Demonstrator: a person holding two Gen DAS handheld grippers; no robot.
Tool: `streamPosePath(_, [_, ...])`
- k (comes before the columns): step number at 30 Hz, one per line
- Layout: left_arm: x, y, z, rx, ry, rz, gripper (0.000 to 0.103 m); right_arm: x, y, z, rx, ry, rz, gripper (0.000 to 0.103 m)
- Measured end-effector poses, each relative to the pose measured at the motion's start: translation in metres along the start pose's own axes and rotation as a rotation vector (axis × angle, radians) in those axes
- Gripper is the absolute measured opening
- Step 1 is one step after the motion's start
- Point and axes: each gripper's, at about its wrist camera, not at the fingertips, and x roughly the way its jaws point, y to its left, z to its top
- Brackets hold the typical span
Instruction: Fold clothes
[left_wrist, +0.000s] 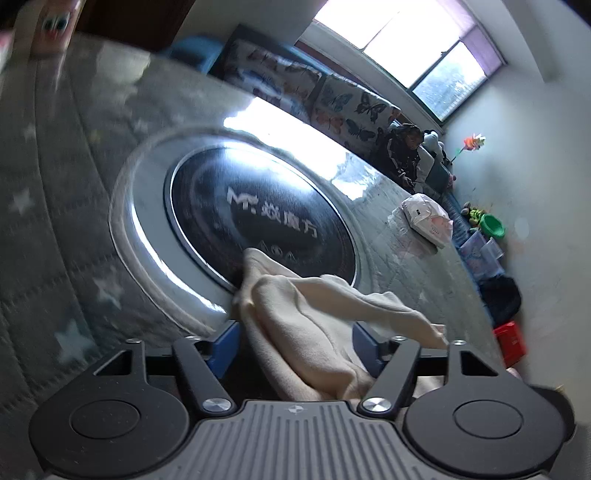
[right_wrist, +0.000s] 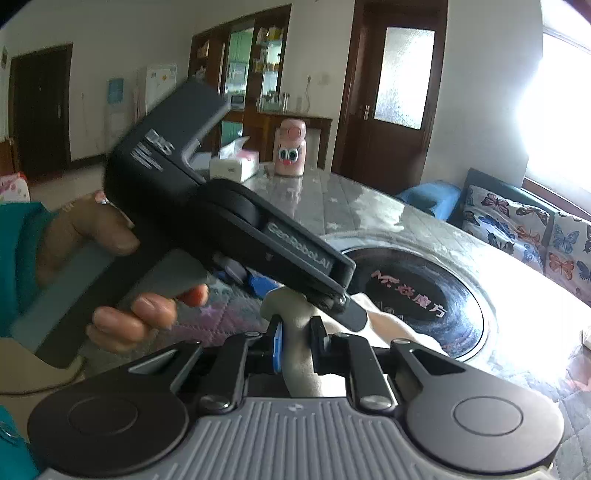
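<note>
Cream garment (left_wrist: 310, 325) bunched at the near edge of the round black plate (left_wrist: 258, 218), one corner lapping onto the plate's rim. Plate is set into a glass-topped surface (left_wrist: 74, 206) over a grey star-print quilted cloth.

Left gripper (left_wrist: 295, 347): blue fingers (left_wrist: 223, 347) stand apart on either side of the garment, fabric lying loosely between them; pads do not look pressed against it, though the cloth hides the right-hand pad, so contact there is uncertain.

Right gripper (right_wrist: 297, 347): fingers (right_wrist: 275, 345) drawn close together, pinching a narrow fold of the same garment (right_wrist: 295, 317), which rises between them. From this view the left gripper's black body crosses just above, held by a hand (right_wrist: 110, 266) in a teal sleeve.

Beyond the plate: a pink cartoon-eyed bottle (right_wrist: 290, 147) and a tissue box (right_wrist: 234, 164) at the far end of the surface. To the plate's right, a butterfly-print sofa (right_wrist: 524, 229). A white plastic bag (left_wrist: 424, 218) lies on the surface past the plate.
</note>
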Motion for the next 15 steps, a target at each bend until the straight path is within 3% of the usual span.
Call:
streamPosePath(10, [0.014, 0.02, -0.003, -0.199, 0.071, -0.067, 0.027, -0.011, -0.002, -0.006, -0.003, -0.017, 0.036, 0.013])
streamPosePath(15, [0.01, 0.019, -0.008, -0.203, 0.05, -0.056, 0.024, -0.012, -0.001, -0.008, 0.015, -0.03, 0.038, 0.013])
